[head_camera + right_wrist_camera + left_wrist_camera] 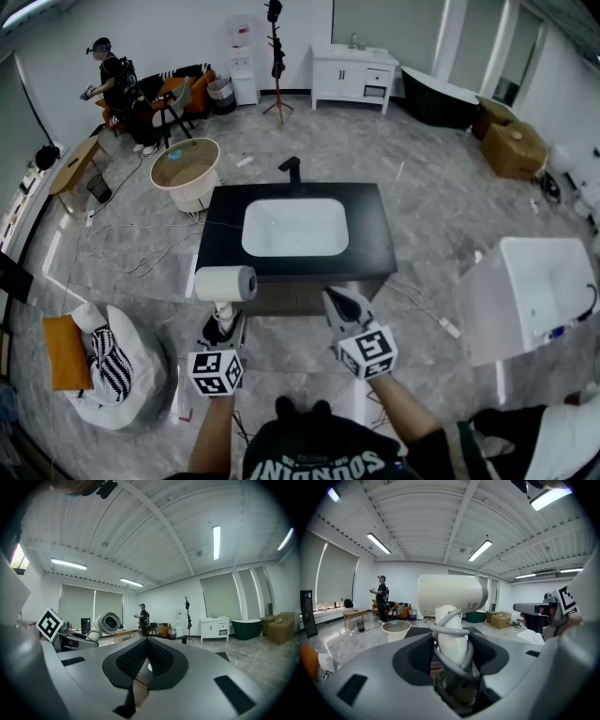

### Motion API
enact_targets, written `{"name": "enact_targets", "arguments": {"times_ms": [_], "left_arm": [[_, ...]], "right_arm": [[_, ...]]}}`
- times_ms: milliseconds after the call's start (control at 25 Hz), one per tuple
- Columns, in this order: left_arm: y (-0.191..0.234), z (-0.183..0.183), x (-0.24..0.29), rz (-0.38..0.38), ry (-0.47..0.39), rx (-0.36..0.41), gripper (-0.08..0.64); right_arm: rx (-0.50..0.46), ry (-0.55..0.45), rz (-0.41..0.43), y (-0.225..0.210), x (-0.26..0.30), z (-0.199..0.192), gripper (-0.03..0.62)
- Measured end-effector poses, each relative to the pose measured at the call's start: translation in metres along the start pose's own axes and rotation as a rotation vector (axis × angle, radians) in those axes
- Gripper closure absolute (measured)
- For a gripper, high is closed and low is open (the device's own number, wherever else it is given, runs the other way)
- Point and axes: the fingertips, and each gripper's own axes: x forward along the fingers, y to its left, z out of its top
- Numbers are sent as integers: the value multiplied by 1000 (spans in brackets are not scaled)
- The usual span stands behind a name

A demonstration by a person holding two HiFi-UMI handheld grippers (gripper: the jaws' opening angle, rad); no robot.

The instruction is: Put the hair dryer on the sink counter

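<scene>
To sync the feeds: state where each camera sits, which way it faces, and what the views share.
Head view: on the person's head, looking steeply down at the black sink counter; both forearms, left gripper and right gripper show.
Left gripper view: on the left gripper, looking along jaws clamped on the handle of the white hair dryer.
Right gripper view: on the right gripper, looking along its shut, empty jaws across the room.
Shared: all three show the hair dryer.
</scene>
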Motion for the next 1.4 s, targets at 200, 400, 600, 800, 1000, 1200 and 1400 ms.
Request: {"name": "enact_targets", "arguments": {"times_ms": [200, 400, 600, 800, 1000, 1200, 1400], "left_arm": [[-1, 0, 1, 18, -2, -8, 336], [-7, -5, -3, 40, 1, -11, 336], [-7, -11, -1, 62, 11, -35, 336], [4, -11, 19, 71, 12, -53, 336], [31, -5, 59, 70, 13, -55, 336], [69, 7, 120, 40, 23, -64, 336], [129, 26, 184, 28, 53, -60, 336]], "right_arm": [[18, -21, 21, -3, 0, -6, 592], [8, -5, 58, -3, -2, -17, 592], [9, -3, 84, -4, 4, -15, 592], [16, 17, 102, -13, 23, -24, 592], [7, 15, 103, -26, 60, -25, 592], [25, 42, 80, -45, 119, -24, 592], [31, 67, 66, -55, 205, -16, 592]]}}
